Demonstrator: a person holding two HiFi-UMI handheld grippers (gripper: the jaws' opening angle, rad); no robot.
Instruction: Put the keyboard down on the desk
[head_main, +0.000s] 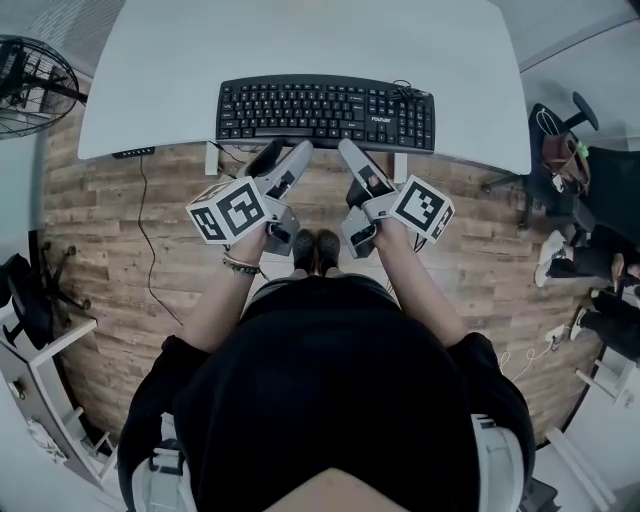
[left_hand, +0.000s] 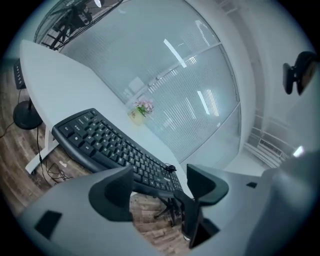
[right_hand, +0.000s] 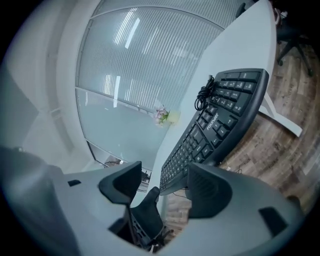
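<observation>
I am holding my left gripper (head_main: 283, 155) and right gripper (head_main: 352, 158) wide open and empty at the black plastic keyboard's (head_main: 325, 110) near edge. It seems to be overhanging the white desk (head_main: 300, 40), so I should withdraw straight back without snagging it.

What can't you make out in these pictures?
- Head view: the desk's far side is cut off by the top edge.
- Head view: the keyboard's key print is too small to read.
- Head view: the left gripper and right gripper cover parts of its near edge.
- Left gripper view: the small flowered thing on the desk is too blurred to identify.
</observation>
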